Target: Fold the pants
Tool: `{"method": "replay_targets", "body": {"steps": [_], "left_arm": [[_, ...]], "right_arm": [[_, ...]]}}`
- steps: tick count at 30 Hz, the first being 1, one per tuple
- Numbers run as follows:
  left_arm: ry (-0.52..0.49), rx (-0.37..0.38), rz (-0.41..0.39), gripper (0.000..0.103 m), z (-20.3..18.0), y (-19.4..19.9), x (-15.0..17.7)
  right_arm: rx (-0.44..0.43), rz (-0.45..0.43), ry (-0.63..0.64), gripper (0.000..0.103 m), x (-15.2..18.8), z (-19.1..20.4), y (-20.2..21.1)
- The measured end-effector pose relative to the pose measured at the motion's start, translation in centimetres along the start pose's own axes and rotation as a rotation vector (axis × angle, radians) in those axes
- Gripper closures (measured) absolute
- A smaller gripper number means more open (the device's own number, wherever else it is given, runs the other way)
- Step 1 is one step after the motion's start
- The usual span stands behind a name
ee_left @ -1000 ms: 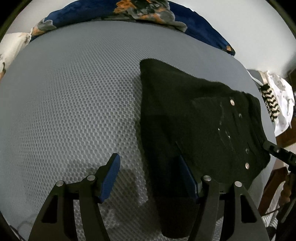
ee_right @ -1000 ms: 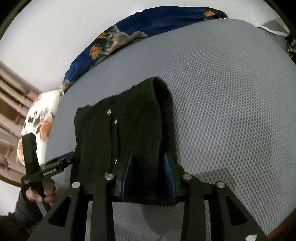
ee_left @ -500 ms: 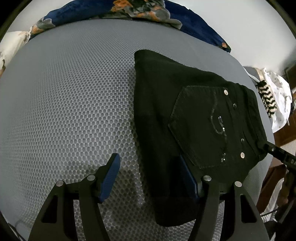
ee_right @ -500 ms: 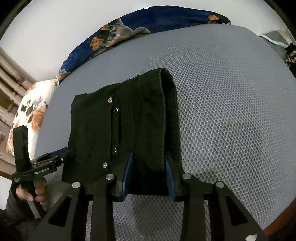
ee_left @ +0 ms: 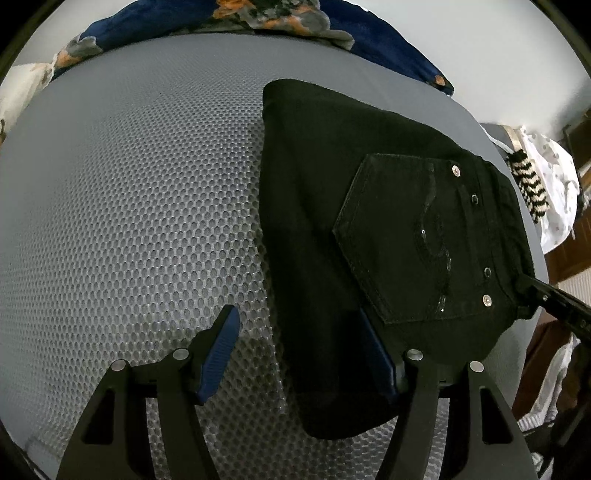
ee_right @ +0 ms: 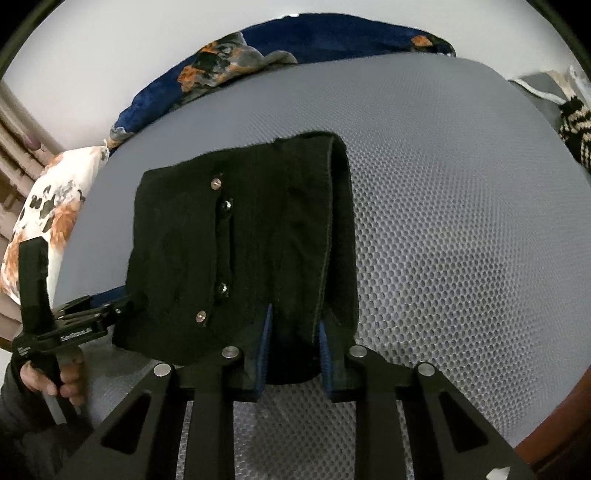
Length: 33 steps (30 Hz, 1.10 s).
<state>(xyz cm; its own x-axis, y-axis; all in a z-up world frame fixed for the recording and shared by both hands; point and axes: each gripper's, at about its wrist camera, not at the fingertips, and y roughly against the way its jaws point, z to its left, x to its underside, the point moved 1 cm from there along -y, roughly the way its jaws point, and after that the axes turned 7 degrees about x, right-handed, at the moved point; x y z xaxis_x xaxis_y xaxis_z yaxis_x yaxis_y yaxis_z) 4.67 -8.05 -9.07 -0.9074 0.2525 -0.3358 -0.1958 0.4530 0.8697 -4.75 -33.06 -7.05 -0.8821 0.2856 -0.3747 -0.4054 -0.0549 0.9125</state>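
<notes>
Folded black pants [ee_left: 369,229] lie on a grey mesh mattress [ee_left: 140,206], back pocket and rivets facing up. My left gripper [ee_left: 299,350] is open at the pants' near corner. Its right finger [ee_left: 376,354] touches the fabric, while the left pad stands apart on bare mattress. In the right wrist view the pants [ee_right: 229,251] show a button fly and a folded edge. My right gripper [ee_right: 295,345] is closing its jaws on that folded edge, and fabric fills the gap between the pads. The left gripper [ee_right: 74,325], held by a hand [ee_right: 55,376], shows at the pants' left corner.
A blue floral blanket [ee_left: 258,18] runs along the mattress's far edge. A floral pillow [ee_right: 48,206] lies at the far left. A striped knit item [ee_left: 528,184] and white cloth [ee_left: 554,192] sit beyond the right edge, next to dark wooden furniture [ee_left: 569,254].
The right gripper's jaws have narrowed onto the pants' folded edge and it has edged along the fabric. The left gripper stays open in the same spot.
</notes>
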Motion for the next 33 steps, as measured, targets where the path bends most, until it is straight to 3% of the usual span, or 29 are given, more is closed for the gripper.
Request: {"method": "replay_targets", "body": {"steps": [16,20,33], "left_arm": [[-0.021,-0.009,-0.018,0.032,0.4,0.3,0.2],[-0.033,-0.029,-0.02,0.03,0.4,0.4,0.2],[-0.075,-0.076,-0.009,0.029,-0.6,0.3,-1.2]], "right_arm": [[-0.023,0.022,-0.045,0.073,-0.6,-0.6,-0.2],[0.044,0.012,-0.021,0.053,-1.2,-0.4,-0.2],[0.02,0.034,-0.037,0.053,-3.4,-0.7,-2.2]]}}
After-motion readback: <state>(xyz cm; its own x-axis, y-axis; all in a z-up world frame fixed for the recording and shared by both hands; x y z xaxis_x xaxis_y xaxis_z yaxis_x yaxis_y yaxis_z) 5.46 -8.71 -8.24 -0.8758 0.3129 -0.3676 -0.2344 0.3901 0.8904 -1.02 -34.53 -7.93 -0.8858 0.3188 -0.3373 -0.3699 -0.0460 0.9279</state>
